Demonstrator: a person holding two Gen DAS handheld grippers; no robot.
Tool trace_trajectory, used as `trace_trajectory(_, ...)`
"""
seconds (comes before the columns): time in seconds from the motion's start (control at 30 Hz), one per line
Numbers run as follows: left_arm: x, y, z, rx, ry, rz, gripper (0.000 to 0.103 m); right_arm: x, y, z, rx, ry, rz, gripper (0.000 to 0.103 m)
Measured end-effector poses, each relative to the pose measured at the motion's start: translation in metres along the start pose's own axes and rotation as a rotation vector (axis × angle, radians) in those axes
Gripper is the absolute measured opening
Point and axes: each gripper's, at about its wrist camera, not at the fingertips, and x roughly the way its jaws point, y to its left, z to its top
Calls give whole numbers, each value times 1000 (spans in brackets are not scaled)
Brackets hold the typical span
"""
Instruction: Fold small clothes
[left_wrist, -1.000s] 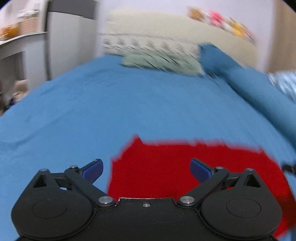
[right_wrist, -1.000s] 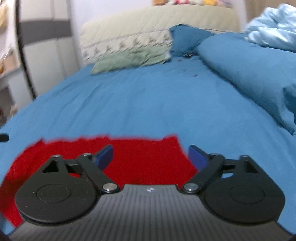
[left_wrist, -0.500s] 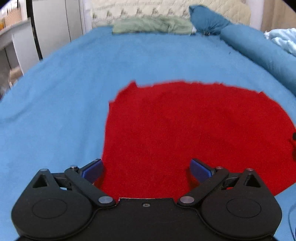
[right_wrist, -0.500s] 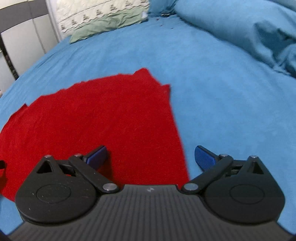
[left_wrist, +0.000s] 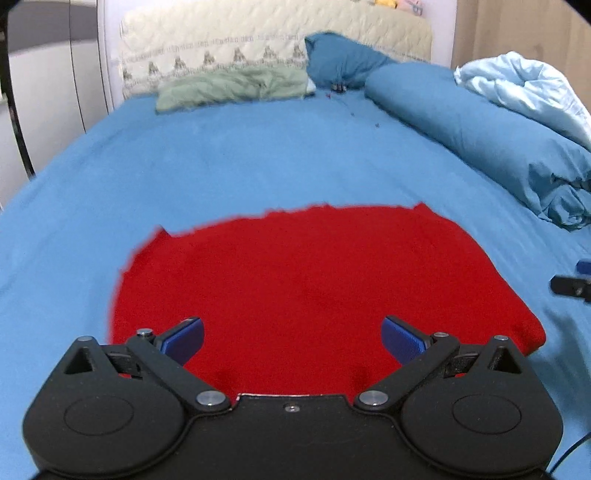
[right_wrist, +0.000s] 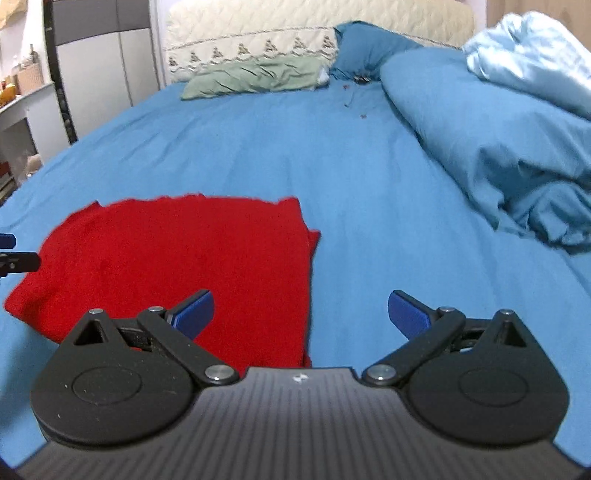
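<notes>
A red garment (left_wrist: 306, 280) lies flat on the blue bed sheet (left_wrist: 221, 162), folded into a rough rectangle. My left gripper (left_wrist: 291, 339) is open just above its near edge, nothing between the blue fingertips (left_wrist: 184, 338). In the right wrist view the same red garment (right_wrist: 177, 258) spreads to the left, its right edge running down between the fingers. My right gripper (right_wrist: 300, 314) is open over that edge, empty. Each gripper's tip shows at the side of the other's view: the right gripper's tip (left_wrist: 572, 284) and the left gripper's tip (right_wrist: 14, 258).
A rolled blue duvet (left_wrist: 480, 136) and a pale blue quilt (left_wrist: 524, 88) lie along the right side of the bed. A green pillow (left_wrist: 236, 86) and a blue pillow (left_wrist: 340, 62) rest against the cream headboard (left_wrist: 273, 33). A cabinet (right_wrist: 99, 70) stands at the left.
Both cameras dipped steeply over the red garment half a second ago and have tilted back up. Both grippers stayed open, and the garment lies where it was.
</notes>
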Motion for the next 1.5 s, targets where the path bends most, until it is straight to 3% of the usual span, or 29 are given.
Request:
trace_trajectory(0.1, 18, -9, -2, -19, 35, 5, 103, 16, -4, -16, 61, 14, 12, 103)
trace_trajectory(0.23, 42, -15, -3, 22, 59, 35, 103, 41, 2, -33, 32, -12, -3, 103)
trace_trajectory(0.3, 48, -14, -9, 36, 73, 50, 103, 59, 4, -39, 30, 7, -1, 88)
trace_trajectory(0.37, 61, -13, -10, 38, 90, 53, 103, 76, 5, -45, 52, 47, 26, 81)
trace_trajectory(0.43, 71, -9, -14, 31, 106, 51, 103, 84, 6, -51, 78, 49, 34, 80)
trace_trajectory(0.6, 90, 0, -19, -2, 105, 49, 103, 84, 6, -48, 93, 82, 118, 35)
trace_trajectory(0.77, 105, -2, -6, -4, 175, 71, 103, 84, -9, -24, 279, 173, 164, 26)
trace_trajectory(0.87, 95, 10, 3, -38, 195, 35, 103, 66, -2, 5, 371, 131, 230, 26)
trace_trajectory(1.0, 56, 41, 3, -45, 128, 55, 103, 43, 58, 61, 281, 58, 332, 25)
trace_trajectory(1.17, 9, 95, -18, -53, 81, 95, 103, 44, 188, 95, 27, 35, 503, 25)
trace_trajectory(1.3, -8, 132, -54, -92, 101, 118, 103, 87, 292, 67, -151, 158, 579, 25)
trace_trajectory(1.37, -10, 146, -71, -119, 106, 106, 103, 116, 332, 40, -225, 239, 552, 25)
trace_trajectory(1.43, -12, 157, -84, -148, 102, 77, 103, 132, 349, 21, -255, 266, 531, 27)
trace_trajectory(1.5, -14, 162, -88, -169, 88, 51, 103, 131, 353, 17, -257, 239, 533, 42)
